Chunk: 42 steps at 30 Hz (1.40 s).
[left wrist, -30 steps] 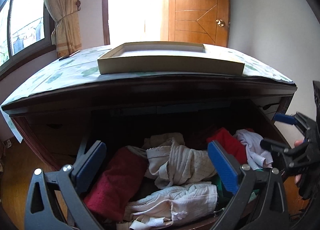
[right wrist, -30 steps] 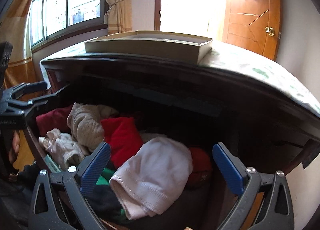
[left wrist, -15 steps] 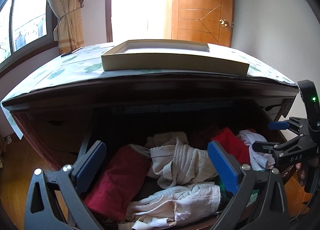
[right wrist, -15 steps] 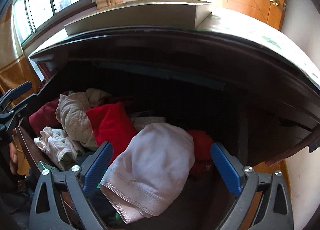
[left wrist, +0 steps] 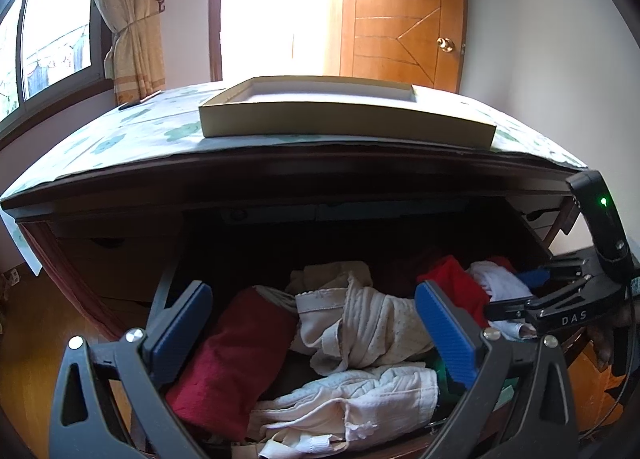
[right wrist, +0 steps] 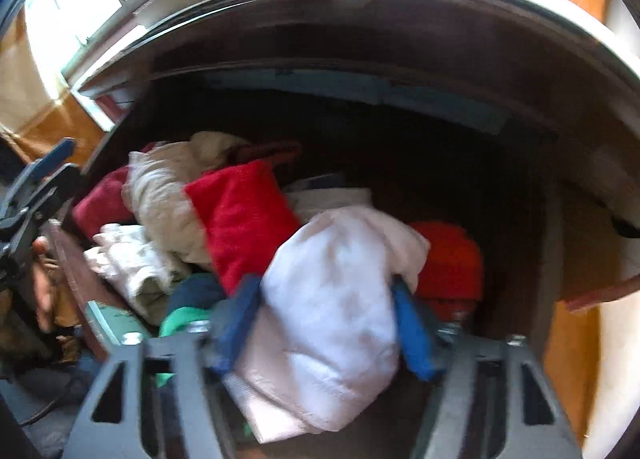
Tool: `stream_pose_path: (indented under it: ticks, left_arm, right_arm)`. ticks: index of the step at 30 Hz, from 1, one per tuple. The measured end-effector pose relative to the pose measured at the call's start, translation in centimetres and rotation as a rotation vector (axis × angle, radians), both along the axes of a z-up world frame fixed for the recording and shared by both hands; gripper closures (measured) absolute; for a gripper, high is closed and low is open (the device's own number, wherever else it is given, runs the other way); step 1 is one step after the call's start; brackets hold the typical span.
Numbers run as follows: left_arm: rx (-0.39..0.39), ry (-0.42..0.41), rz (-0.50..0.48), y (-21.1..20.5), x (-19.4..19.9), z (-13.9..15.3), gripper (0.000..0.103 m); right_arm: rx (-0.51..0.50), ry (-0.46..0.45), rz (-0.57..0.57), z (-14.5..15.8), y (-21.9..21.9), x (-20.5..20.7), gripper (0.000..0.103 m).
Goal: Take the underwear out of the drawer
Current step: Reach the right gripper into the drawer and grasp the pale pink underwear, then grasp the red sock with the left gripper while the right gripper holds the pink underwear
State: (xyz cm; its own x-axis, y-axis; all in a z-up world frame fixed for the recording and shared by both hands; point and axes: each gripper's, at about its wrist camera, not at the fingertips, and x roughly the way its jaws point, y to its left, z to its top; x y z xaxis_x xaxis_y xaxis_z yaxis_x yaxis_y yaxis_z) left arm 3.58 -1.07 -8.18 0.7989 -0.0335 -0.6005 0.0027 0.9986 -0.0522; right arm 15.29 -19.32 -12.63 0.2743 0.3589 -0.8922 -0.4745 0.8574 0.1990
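Note:
The open drawer [right wrist: 74, 263] is stuffed with clothes. In the right wrist view a pale white-pink underwear [right wrist: 332, 299] lies on top at the front. My right gripper [right wrist: 324, 327] points steeply down over it. Its jaws are closing, with both blue pads pressed against the garment's sides. From the left wrist view the right gripper [left wrist: 516, 293] sits at the drawer's right end on the same white underwear [left wrist: 500, 285]. My left gripper [left wrist: 312, 295] hangs open over the drawer's left half, above cream garments [left wrist: 360, 323], holding nothing.
Red cloths [right wrist: 240, 219], a dark red towel [left wrist: 232, 355] and an orange-red piece [right wrist: 448, 259] fill the drawer. The dresser top [left wrist: 120, 139] overhangs it and carries a shallow cardboard tray [left wrist: 344, 123]. A wooden door [left wrist: 404, 19] and a curtained window [left wrist: 52, 35] stand behind.
The right gripper has tipped down and dropped onto the white underwear, and its jaws have narrowed from wide open onto the garment. The left gripper has stayed put.

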Motion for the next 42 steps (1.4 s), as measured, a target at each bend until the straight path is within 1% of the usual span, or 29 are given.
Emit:
stream_pose_path:
  ticks: [1,2,4,5,7,9,11,12,16,18,19,21,22,23,25,31,34,35,36,39,40,42]
  left_arm:
    - [-0.004,-0.001,0.000,0.0,0.0,0.0,0.000]
    - [-0.006,-0.001,-0.001,0.1,0.0,0.0,0.000]
    - [-0.011,0.000,-0.006,0.0,-0.1,-0.1,0.000]
    - [-0.011,0.000,-0.009,-0.1,-0.1,-0.1,0.000]
    - [-0.012,-0.001,-0.018,-0.2,-0.1,-0.1,0.000]
    - [-0.022,0.002,-0.030,-0.1,-0.1,0.0,0.000]
    - [-0.016,0.003,-0.029,0.4,0.0,0.2,0.001]
    - [-0.015,-0.002,-0.019,0.9,0.0,0.5,0.001]
    - [-0.061,-0.028,0.031,3.7,0.0,1.7,0.001]
    - [-0.066,-0.032,0.057,4.7,0.1,2.0,0.001]
    - [-0.073,-0.028,0.068,5.3,0.1,2.0,0.002]
    - [-0.094,-0.007,0.074,6.0,0.4,1.7,0.008]
    - [-0.090,0.019,0.076,6.0,0.8,1.3,0.014]
    - [-0.078,0.041,0.072,6.0,1.0,0.9,0.020]
    - [-0.028,0.111,0.042,5.2,1.7,-0.1,0.025]
    - [0.119,0.253,-0.086,1.9,2.9,-2.7,0.026]
    - [0.185,0.301,-0.125,0.8,3.4,-3.5,0.032]
    - [0.203,0.316,-0.132,0.6,3.6,-3.7,0.035]
    - [0.217,0.333,-0.145,0.4,3.8,-3.9,0.036]
    - [0.266,0.409,-0.175,-0.1,4.7,-5.1,0.036]
    - [0.262,0.425,-0.183,-0.2,4.9,-5.3,0.041]
    - [0.271,0.456,-0.199,-0.4,5.1,-5.6,0.041]
  right_arm:
    - [0.010,-0.010,0.002,0.2,-0.1,-0.2,0.049]
    - [0.017,-0.023,0.006,0.2,0.1,-0.3,0.051]
    - [0.026,-0.053,0.020,0.4,0.2,-0.8,0.061]
    - [0.029,-0.068,0.026,0.6,0.2,-1.0,0.063]
    - [0.033,-0.088,0.026,0.9,0.2,-1.4,0.070]
    - [0.042,-0.105,0.023,1.2,0.0,-1.4,0.073]
    - [0.045,-0.117,0.023,1.5,-0.2,-1.6,0.074]
    - [0.041,-0.123,0.025,1.5,-0.2,-1.6,0.075]
    - [0.014,-0.147,0.038,1.8,0.0,-2.0,0.076]
    - [0.019,-0.152,0.038,1.8,-0.1,-2.1,0.076]
    - [0.025,-0.150,0.035,1.8,-0.2,-2.0,0.076]
    - [0.031,-0.143,0.035,1.7,-0.1,-1.8,0.076]
    - [0.031,-0.144,0.034,1.7,-0.2,-1.8,0.076]
    - [0.028,-0.145,0.035,1.6,0.0,-1.8,0.076]
    - [0.027,-0.140,0.036,1.5,0.1,-1.7,0.076]
    - [0.018,-0.130,0.040,1.2,0.5,-1.5,0.074]
    - [0.014,-0.133,0.041,1.2,0.6,-1.5,0.073]
    - [0.016,-0.133,0.040,1.2,0.6,-1.5,0.073]
    - [0.017,-0.132,0.039,1.1,0.6,-1.5,0.073]
    - [0.017,-0.131,0.038,1.1,0.6,-1.5,0.073]
    - [0.017,-0.130,0.038,1.0,0.6,-1.5,0.072]
    - [0.012,-0.131,0.038,1.0,0.6,-1.5,0.072]
